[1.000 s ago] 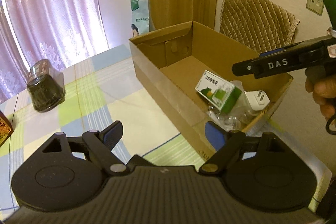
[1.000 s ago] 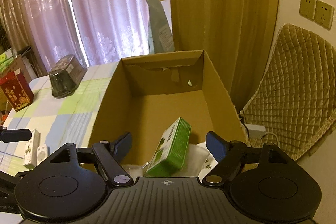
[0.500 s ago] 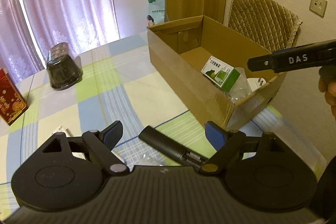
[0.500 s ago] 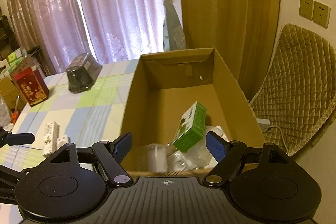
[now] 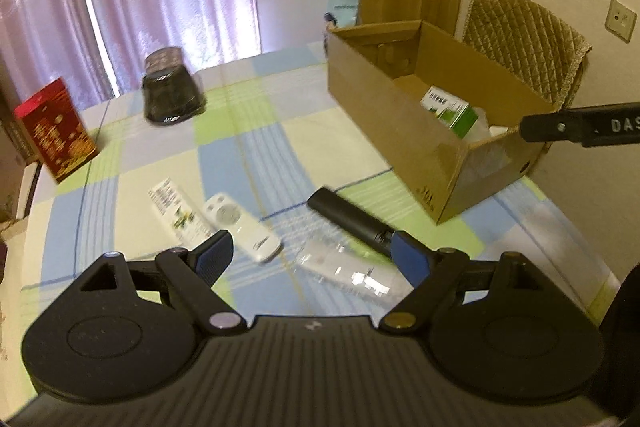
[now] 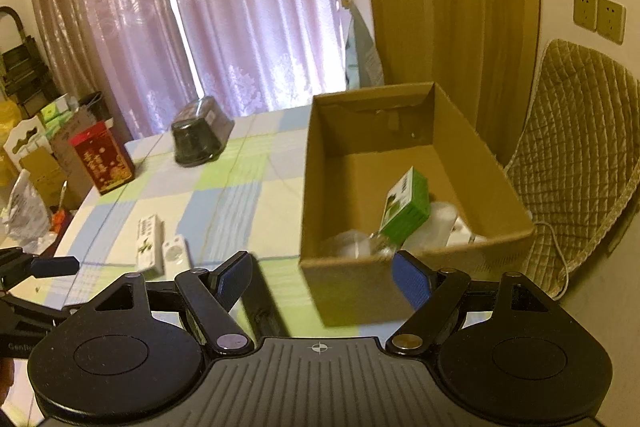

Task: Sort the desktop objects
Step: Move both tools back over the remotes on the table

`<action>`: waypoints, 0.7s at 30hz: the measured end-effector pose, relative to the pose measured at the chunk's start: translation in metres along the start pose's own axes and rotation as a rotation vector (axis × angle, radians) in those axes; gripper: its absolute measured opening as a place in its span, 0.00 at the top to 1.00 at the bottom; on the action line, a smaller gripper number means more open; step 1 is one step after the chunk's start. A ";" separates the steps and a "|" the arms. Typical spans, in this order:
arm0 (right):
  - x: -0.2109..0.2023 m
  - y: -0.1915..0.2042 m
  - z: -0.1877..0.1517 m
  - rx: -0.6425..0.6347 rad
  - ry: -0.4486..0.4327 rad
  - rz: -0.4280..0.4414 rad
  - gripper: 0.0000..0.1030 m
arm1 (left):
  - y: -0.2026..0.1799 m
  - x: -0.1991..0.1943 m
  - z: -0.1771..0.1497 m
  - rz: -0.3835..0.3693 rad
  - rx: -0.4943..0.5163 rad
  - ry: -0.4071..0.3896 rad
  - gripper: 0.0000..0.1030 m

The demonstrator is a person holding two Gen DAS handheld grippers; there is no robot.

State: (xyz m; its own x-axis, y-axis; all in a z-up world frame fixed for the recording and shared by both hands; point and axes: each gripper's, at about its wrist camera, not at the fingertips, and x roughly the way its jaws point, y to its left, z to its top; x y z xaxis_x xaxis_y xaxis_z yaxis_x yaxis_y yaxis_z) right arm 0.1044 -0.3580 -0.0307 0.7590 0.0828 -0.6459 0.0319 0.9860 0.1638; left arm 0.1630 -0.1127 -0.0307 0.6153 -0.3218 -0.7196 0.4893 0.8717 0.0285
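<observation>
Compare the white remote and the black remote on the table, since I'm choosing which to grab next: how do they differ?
The white remote is pale, flattish, with visible round buttons; the black remote is dark, with no buttons visible. The white remote lies near the left tongs' left fingertip, the black remote reaches the right fingertip, nearer the cardboard box. Both lie flat on the checked tablecloth, unheld.

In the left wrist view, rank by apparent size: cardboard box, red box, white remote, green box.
1. Cardboard box, clearly largest.
2. Red box.
3. White remote.
4. Green box, partly hidden inside the cardboard box and farther away, so its rank against the remote is unsure.
</observation>
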 end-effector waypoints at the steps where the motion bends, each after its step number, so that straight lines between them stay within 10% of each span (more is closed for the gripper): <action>1: -0.001 0.002 -0.004 0.000 0.009 0.003 0.22 | 0.002 -0.002 -0.004 0.004 -0.005 0.005 0.19; 21: 0.089 0.073 -0.095 -0.351 0.263 0.151 0.23 | 0.035 -0.005 -0.072 0.033 -0.094 0.110 0.19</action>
State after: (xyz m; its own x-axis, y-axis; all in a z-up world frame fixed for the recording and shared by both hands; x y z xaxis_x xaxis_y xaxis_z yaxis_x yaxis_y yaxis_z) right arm 0.1121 -0.2652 -0.1472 0.5458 0.2187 -0.8089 -0.3228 0.9457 0.0379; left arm 0.1329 -0.0537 -0.0755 0.5561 -0.2544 -0.7912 0.4067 0.9135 -0.0079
